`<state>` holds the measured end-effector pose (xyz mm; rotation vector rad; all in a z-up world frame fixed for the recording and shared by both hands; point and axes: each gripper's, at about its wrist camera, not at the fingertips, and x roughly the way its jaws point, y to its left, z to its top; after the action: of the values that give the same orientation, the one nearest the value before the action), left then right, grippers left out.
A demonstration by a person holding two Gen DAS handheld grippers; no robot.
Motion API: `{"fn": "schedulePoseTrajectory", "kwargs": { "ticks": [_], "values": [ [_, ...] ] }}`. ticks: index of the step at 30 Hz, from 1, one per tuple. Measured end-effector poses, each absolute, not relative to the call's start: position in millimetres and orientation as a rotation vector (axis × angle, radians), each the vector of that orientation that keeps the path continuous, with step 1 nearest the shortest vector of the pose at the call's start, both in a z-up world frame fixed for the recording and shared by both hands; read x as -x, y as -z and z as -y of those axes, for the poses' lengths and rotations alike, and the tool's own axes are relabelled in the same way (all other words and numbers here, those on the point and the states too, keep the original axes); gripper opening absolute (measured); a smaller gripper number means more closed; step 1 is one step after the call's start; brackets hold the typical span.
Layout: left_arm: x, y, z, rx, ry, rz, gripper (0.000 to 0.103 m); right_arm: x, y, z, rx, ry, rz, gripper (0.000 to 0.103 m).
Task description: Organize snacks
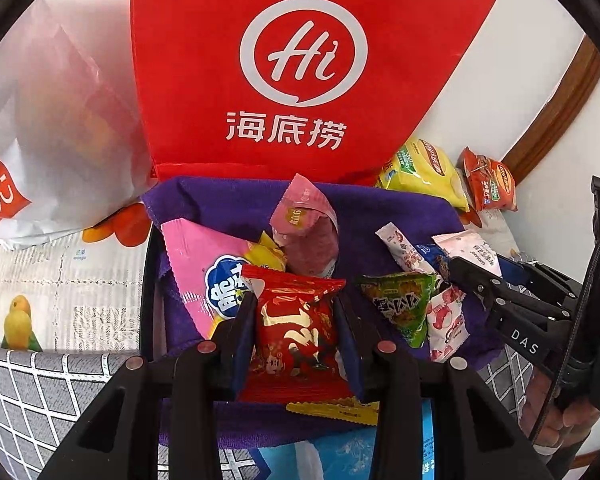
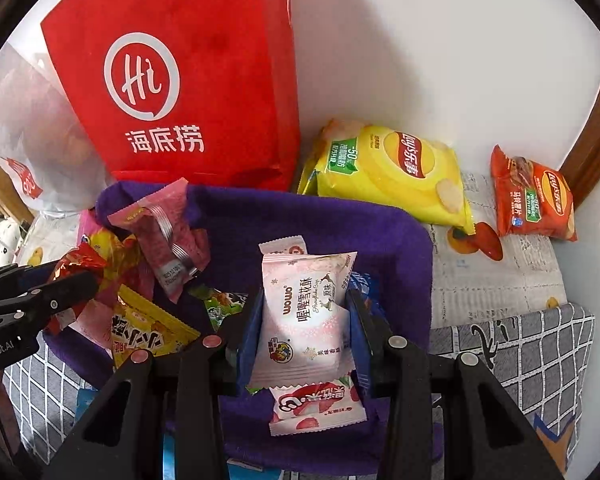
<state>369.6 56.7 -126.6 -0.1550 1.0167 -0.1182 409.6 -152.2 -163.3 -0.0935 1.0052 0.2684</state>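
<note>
A purple cloth-lined basket [image 1: 228,196] [image 2: 320,216] holds several snack packets. My left gripper [image 1: 296,320] is shut on a red and gold snack packet [image 1: 296,328] over the basket; it shows at the left of the right wrist view [image 2: 60,288]. My right gripper [image 2: 304,320] is shut on a pale pink snowflake pastry packet [image 2: 304,320]; this gripper shows at the right of the left wrist view [image 1: 472,276]. In the basket lie a pink packet [image 1: 304,220] [image 2: 168,236], a green packet [image 1: 400,300], a large pink bag [image 1: 204,264], a yellow packet [image 2: 148,332] and a strawberry packet [image 2: 316,404].
A red Haidilao bag [image 1: 300,68] [image 2: 180,92] stands behind the basket, a white plastic bag [image 1: 60,120] to its left. A yellow Lay's bag [image 2: 392,172] and an orange Lay's bag [image 2: 536,200] lie at the back right by the white wall. A grey checked cloth [image 2: 520,344] covers the table.
</note>
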Motion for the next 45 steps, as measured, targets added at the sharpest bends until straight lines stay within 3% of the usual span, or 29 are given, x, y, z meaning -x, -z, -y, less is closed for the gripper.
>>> {"fn": "schedulePoseTrajectory", "kwargs": {
  "ticks": [32,36,45],
  "values": [
    [-365.2,118.1,-58.1,0.167,0.124,-0.971,0.038,-402.0,138.9,168.8,0.067,-0.207,-0.939,0.047],
    [-357.2,105.2,-55.0,0.139,0.125,-0.939,0.052,-395.7,129.4,174.0,0.028,-0.188,-0.916,0.047],
    [-334.0,75.4,-42.4,0.09,0.146,-0.89,0.067,-352.4,103.1,186.7,0.004,-0.145,-0.872,0.047]
  ]
}}
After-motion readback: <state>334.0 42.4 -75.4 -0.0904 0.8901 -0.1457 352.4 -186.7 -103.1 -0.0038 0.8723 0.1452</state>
